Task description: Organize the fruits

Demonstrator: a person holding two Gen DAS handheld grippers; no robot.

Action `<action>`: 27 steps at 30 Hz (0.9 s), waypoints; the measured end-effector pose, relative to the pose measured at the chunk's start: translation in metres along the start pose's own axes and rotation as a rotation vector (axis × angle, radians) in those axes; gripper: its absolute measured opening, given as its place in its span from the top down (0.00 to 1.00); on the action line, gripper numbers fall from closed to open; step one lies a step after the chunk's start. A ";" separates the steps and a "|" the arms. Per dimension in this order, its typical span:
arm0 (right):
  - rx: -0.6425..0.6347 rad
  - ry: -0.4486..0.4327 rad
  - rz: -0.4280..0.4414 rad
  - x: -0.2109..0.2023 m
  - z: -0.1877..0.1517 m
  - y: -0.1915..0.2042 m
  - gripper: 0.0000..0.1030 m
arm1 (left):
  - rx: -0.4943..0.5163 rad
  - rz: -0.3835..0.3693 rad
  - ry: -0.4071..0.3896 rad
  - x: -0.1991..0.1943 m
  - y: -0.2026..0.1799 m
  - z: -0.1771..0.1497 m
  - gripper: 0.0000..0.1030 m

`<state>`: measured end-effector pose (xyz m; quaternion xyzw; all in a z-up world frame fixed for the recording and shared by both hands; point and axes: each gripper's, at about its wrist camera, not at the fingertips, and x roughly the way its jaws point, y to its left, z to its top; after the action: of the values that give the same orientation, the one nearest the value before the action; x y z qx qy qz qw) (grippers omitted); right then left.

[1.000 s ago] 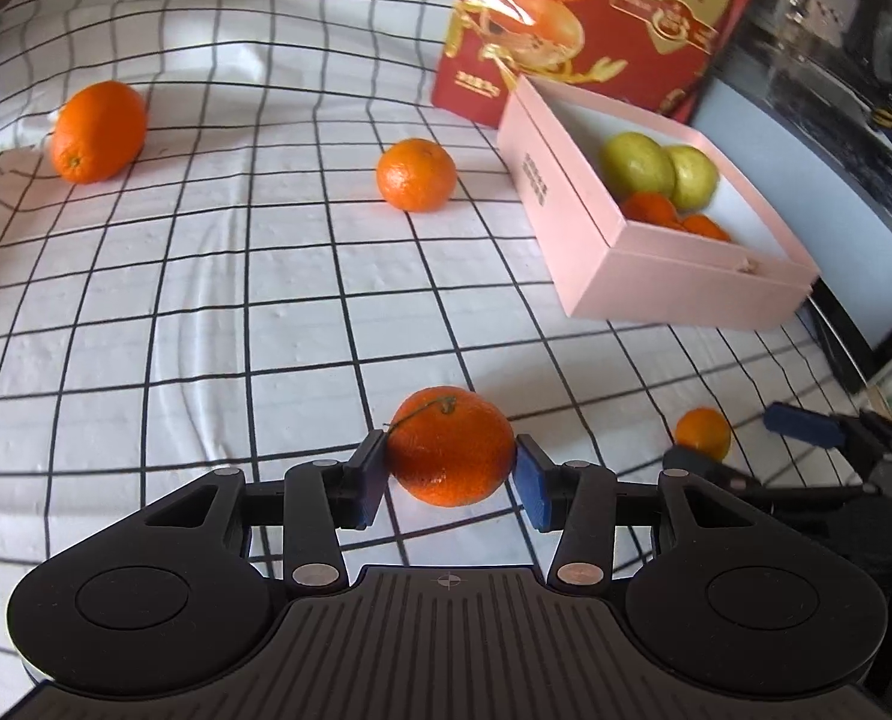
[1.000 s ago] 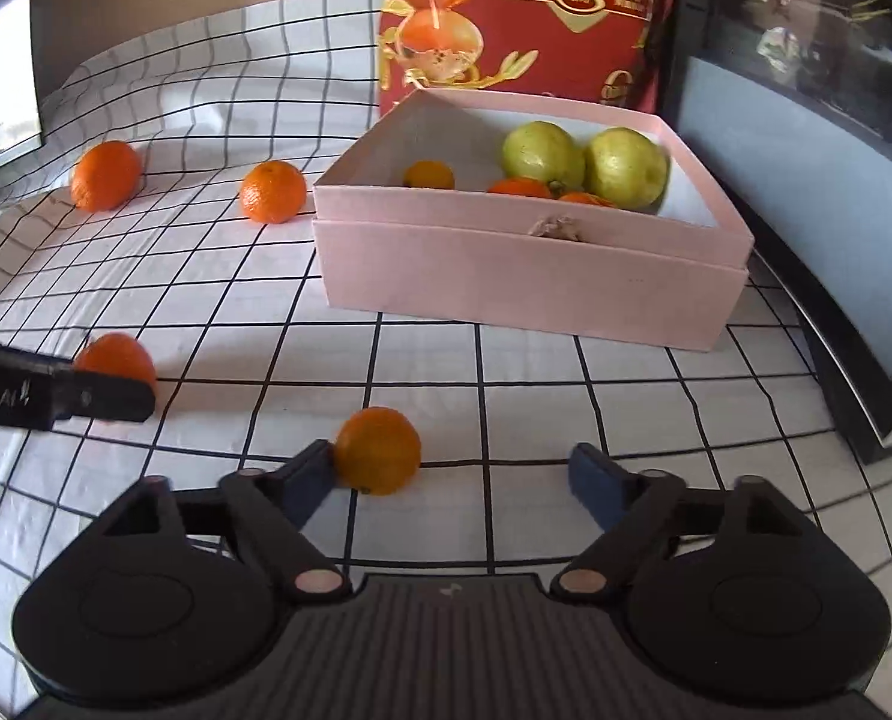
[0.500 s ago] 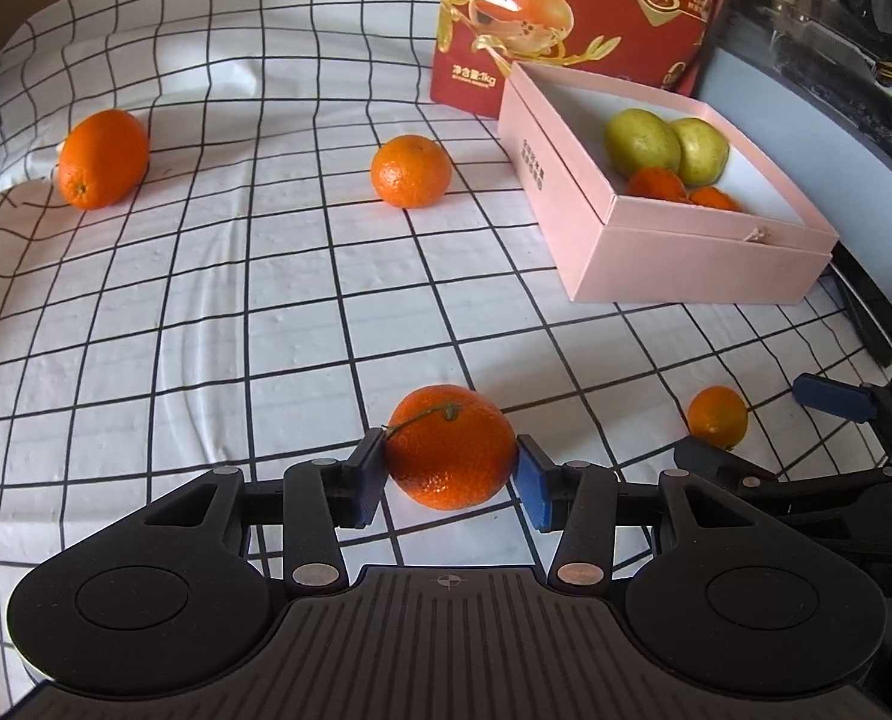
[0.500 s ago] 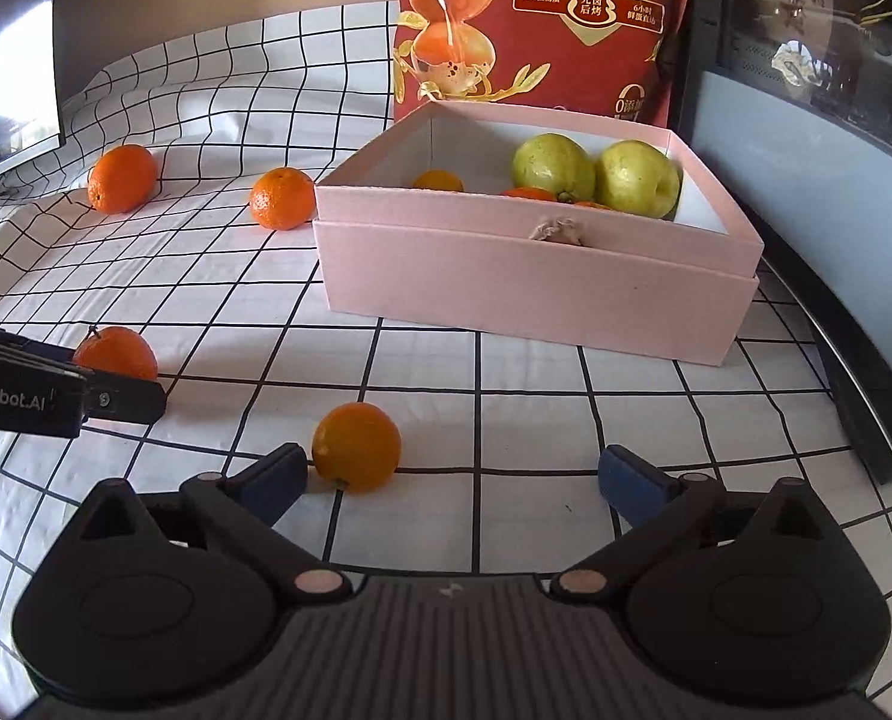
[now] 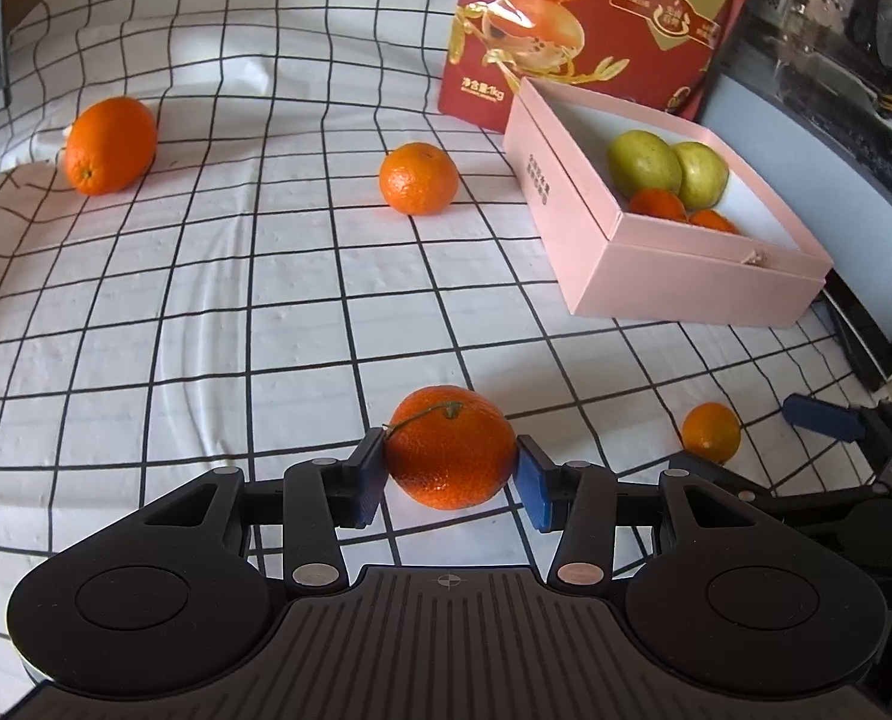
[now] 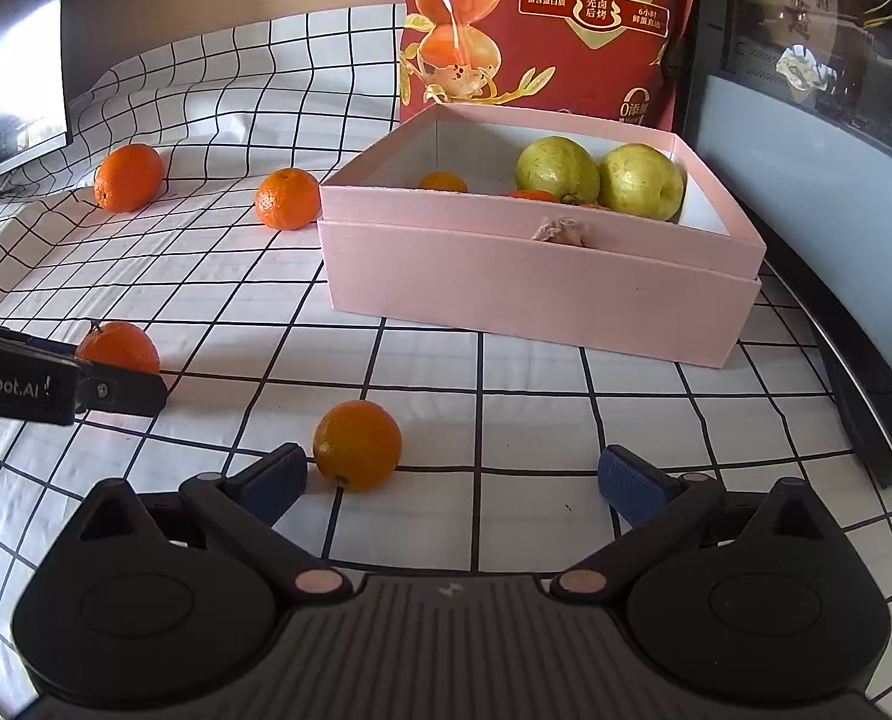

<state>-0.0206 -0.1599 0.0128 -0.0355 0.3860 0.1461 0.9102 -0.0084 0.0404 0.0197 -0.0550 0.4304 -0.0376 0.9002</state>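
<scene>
Loading loose citrus into the pink box (image 6: 542, 294) is judged to be the step in hand; the box sits at the far right of the checked cloth (image 5: 206, 312), in front of the red bag (image 6: 542, 24), and two green pears (image 6: 602, 177) plus a few small oranges are already inside. Free floor is seen at the box's near-left end, so fruit is best carried over the front wall and lowered there, not dropped onto the pears.

Two oranges are left at the back of the cloth: a big one (image 5: 110, 144) far left and a second (image 5: 419, 178) near the box's left wall. Both are well apart from either gripper and are left for later.

The stemmed mandarin (image 5: 449, 447) is clamped in the left gripper (image 5: 449, 471): both blue pads are pressed on its sides, jaws part closed. Whether it rests on the cloth or is just lifted cannot be told. It should be raised straight up before swinging right, with the squeeze kept light, since the skin is soft.

The right gripper (image 6: 452, 483) is held wide apart, nothing gripped. The small orange (image 6: 358, 444) lies on the cloth just beside the left finger (image 6: 272, 483), far off-centre. The gripper should be shifted left to centre the fruit before closing; otherwise it is likely to be rolled away.
</scene>
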 end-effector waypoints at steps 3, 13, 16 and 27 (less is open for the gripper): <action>0.000 0.000 0.000 0.000 0.000 0.000 0.00 | 0.013 -0.004 0.000 0.000 -0.001 0.000 0.51; 0.000 0.001 0.001 -0.001 0.001 0.000 0.00 | -0.034 -0.024 0.002 0.000 0.004 0.001 0.51; -0.005 0.008 0.004 0.000 0.002 0.000 0.00 | 0.000 -0.003 0.014 0.001 0.000 0.002 0.51; -0.079 0.016 0.078 -0.011 -0.004 -0.015 0.06 | 0.018 -0.015 -0.016 -0.001 0.000 -0.004 0.51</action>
<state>-0.0258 -0.1777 0.0170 -0.0575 0.3885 0.1965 0.8984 -0.0116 0.0404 0.0179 -0.0507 0.4224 -0.0479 0.9037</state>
